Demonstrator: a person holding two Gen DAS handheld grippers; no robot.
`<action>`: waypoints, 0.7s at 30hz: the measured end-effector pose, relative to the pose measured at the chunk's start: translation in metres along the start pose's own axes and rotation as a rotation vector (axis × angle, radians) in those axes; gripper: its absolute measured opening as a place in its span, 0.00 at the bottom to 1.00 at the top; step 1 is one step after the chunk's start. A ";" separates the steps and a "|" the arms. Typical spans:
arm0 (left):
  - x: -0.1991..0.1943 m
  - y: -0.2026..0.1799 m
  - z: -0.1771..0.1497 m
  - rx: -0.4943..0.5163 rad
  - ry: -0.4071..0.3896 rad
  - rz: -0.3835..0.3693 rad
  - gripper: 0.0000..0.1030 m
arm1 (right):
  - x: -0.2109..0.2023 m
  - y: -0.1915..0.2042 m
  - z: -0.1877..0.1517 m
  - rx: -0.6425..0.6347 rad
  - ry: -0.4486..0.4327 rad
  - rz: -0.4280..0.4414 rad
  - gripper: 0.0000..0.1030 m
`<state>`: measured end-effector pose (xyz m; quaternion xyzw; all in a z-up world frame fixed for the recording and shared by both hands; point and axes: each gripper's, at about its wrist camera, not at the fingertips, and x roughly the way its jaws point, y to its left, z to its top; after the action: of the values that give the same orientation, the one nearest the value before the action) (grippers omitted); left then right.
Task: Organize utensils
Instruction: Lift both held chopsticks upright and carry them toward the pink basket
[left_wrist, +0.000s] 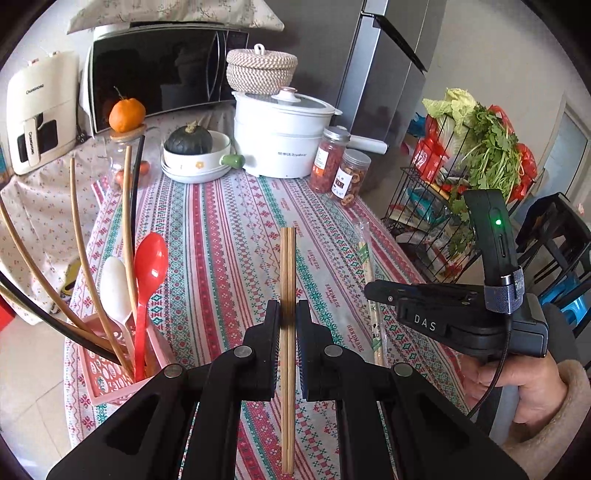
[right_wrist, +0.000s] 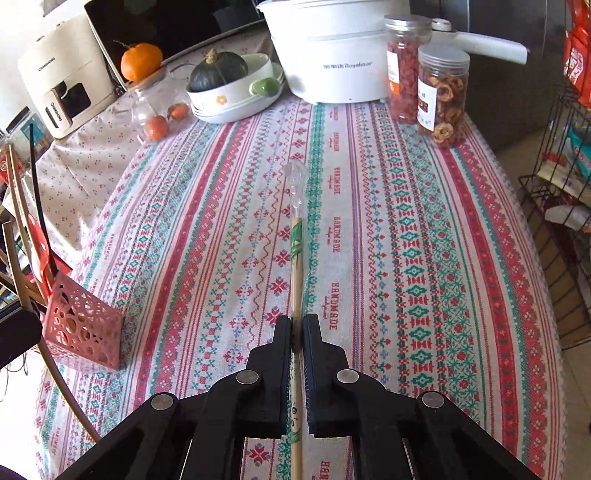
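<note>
My left gripper (left_wrist: 287, 310) is shut on a bare pair of bamboo chopsticks (left_wrist: 287, 266), held above the tablecloth. A pink perforated utensil holder (left_wrist: 110, 373) stands to its left, with a red spoon (left_wrist: 149, 266), a white spoon (left_wrist: 114, 288) and several chopsticks in it. My right gripper (right_wrist: 297, 325) is shut on a plastic-wrapped pair of chopsticks (right_wrist: 296, 236) that lies along the cloth; the gripper also shows in the left wrist view (left_wrist: 373, 290). The pink holder (right_wrist: 83, 332) is at the left in the right wrist view.
At the back stand a white electric pot (left_wrist: 280, 136), two jars of dried fruit (left_wrist: 340, 166), a bowl with a green squash (left_wrist: 195, 155), a glass jar topped by an orange (left_wrist: 125, 147) and a microwave (left_wrist: 159, 74). A wire rack with vegetables (left_wrist: 461, 184) stands right of the table.
</note>
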<state>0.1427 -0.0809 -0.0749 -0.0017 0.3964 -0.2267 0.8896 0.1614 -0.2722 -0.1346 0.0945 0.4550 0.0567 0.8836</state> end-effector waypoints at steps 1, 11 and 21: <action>-0.003 0.000 0.000 -0.002 -0.006 -0.003 0.08 | -0.004 0.001 0.000 0.000 -0.008 0.008 0.05; -0.033 0.003 0.007 -0.017 -0.077 -0.044 0.08 | -0.047 0.003 0.004 0.013 -0.140 0.084 0.05; -0.077 0.004 0.014 -0.022 -0.199 -0.091 0.08 | -0.089 0.019 0.008 -0.012 -0.323 0.090 0.05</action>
<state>0.1090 -0.0490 -0.0117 -0.0518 0.3082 -0.2612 0.9133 0.1160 -0.2706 -0.0555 0.1173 0.3023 0.0830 0.9423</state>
